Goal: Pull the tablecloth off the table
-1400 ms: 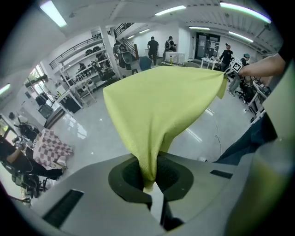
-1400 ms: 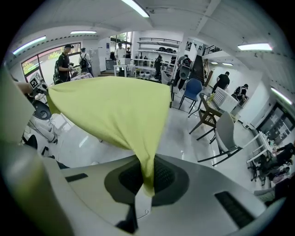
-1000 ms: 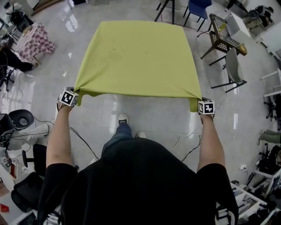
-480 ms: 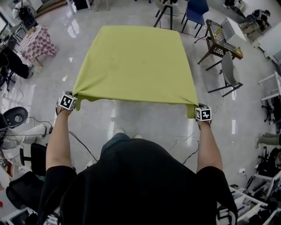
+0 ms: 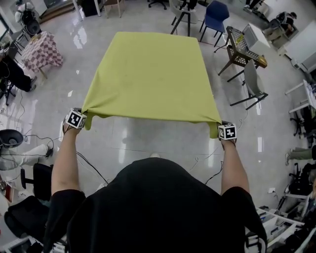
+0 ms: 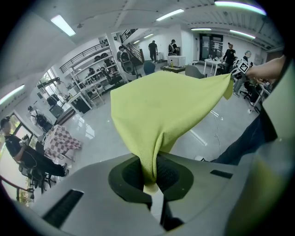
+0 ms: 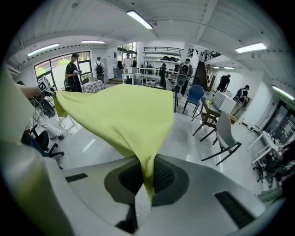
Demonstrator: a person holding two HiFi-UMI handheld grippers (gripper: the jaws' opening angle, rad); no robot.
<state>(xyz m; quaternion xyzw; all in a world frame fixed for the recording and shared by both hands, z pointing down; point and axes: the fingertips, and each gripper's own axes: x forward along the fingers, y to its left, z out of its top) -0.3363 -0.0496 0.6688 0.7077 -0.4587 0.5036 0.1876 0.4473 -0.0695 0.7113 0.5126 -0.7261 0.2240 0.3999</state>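
A yellow-green tablecloth [image 5: 153, 74] stretches out flat in front of me, its near edge held up between both hands. My left gripper [image 5: 80, 114] is shut on the cloth's near left corner [image 6: 148, 168], pinched between the jaws. My right gripper [image 5: 221, 124] is shut on the near right corner [image 7: 147, 177], with a short tail of cloth hanging below it. The table beneath is hidden by the cloth. From the left gripper view the cloth [image 6: 166, 106] runs across to the other hand; from the right gripper view it [image 7: 115, 110] runs back the opposite way.
Glossy floor [image 5: 163, 141] lies below the near edge. A wooden chair [image 5: 239, 49] and a grey chair [image 5: 252, 81] stand at the right, a blue chair [image 5: 215, 15] behind. A checked-cloth table [image 5: 42, 49] is at the left. Cables [image 5: 94, 165] trail near my feet.
Both grippers have drawn back toward me and risen a little with the corners. More cloth now hangs free over the floor, and the far chairs show more.
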